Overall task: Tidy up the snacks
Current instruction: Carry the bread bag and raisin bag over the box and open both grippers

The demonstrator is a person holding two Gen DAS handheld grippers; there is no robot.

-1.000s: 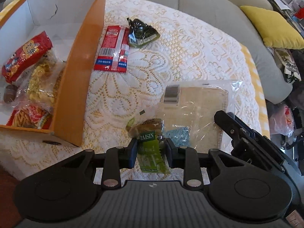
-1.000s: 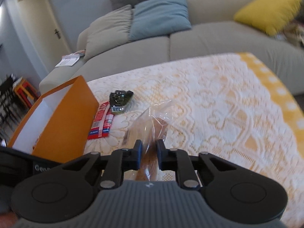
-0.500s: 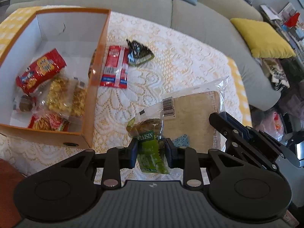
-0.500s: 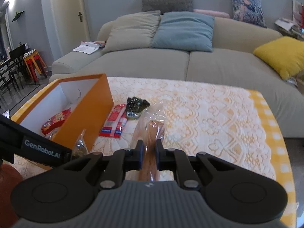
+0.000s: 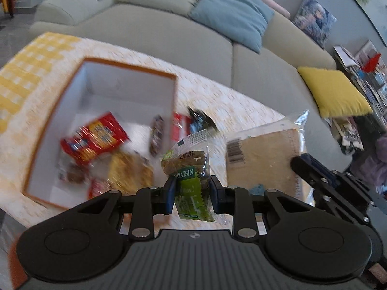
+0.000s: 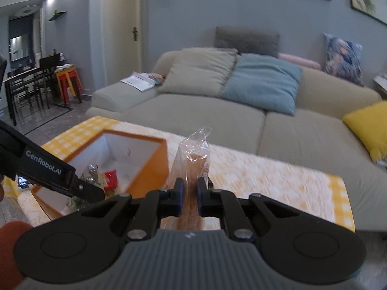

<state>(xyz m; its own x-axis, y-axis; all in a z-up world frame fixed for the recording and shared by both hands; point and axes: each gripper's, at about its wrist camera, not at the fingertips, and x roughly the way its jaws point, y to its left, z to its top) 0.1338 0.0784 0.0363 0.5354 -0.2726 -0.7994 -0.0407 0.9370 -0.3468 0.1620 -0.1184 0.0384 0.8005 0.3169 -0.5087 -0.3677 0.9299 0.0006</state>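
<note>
A grey sofa with one blue cushion and one yellow cushion stands behind a low table under a white lace cloth with a yellow checked edge. On the left part of the table sits one open orange cardboard box with white inner walls; it holds several packets, blurred by motion, among them a red snack bag with yellow print and a clear bag of yellowish pieces. Just right of the box, on the cloth, lie a red packet and a dark foil packet, both smeared. The left gripper is clamped on a small clear packet with a green "RAISIN" label and a brown cookie inside, which stands upright between the fingers, above the table near the box's right wall. The right gripper pinches a flat clear plastic bag holding a tan square slab by its near edge; the bag rises edge-on from the fingers, with its crimped top free. From the left wrist view, this bag shows a barcode sticker and sits right of the raisin packet.
</note>
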